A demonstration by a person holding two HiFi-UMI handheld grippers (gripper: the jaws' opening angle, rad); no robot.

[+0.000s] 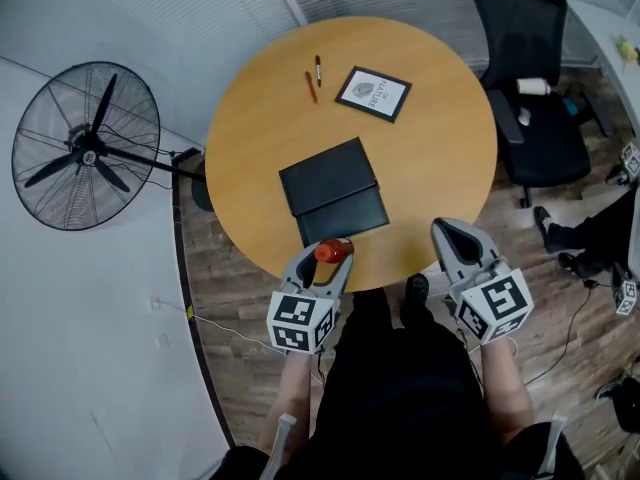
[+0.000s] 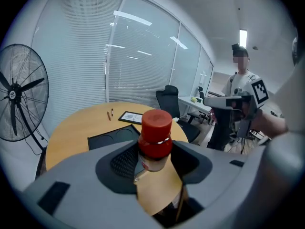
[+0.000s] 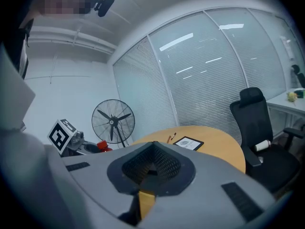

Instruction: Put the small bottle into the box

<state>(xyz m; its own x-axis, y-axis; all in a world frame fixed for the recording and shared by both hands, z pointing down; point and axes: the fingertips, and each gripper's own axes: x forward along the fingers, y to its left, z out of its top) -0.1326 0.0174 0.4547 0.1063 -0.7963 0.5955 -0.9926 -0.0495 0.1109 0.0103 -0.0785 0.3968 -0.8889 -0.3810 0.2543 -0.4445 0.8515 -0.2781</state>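
The small bottle (image 2: 154,140) has a red cap and a pale body. My left gripper (image 1: 328,255) is shut on it and holds it upright at the near edge of the round wooden table (image 1: 420,168). In the head view the bottle's red cap (image 1: 331,251) shows between the jaws. The black box (image 1: 333,190) lies open on the table just beyond the bottle; its round recesses (image 2: 110,136) show in the left gripper view. My right gripper (image 1: 456,241) is shut with nothing in it, at the near right edge of the table.
Two pens (image 1: 313,78) and a black-framed card (image 1: 373,93) lie at the table's far side. A standing fan (image 1: 85,146) is at the left, a black office chair (image 1: 535,118) at the right. Another person (image 2: 240,104) holding grippers stands to the right.
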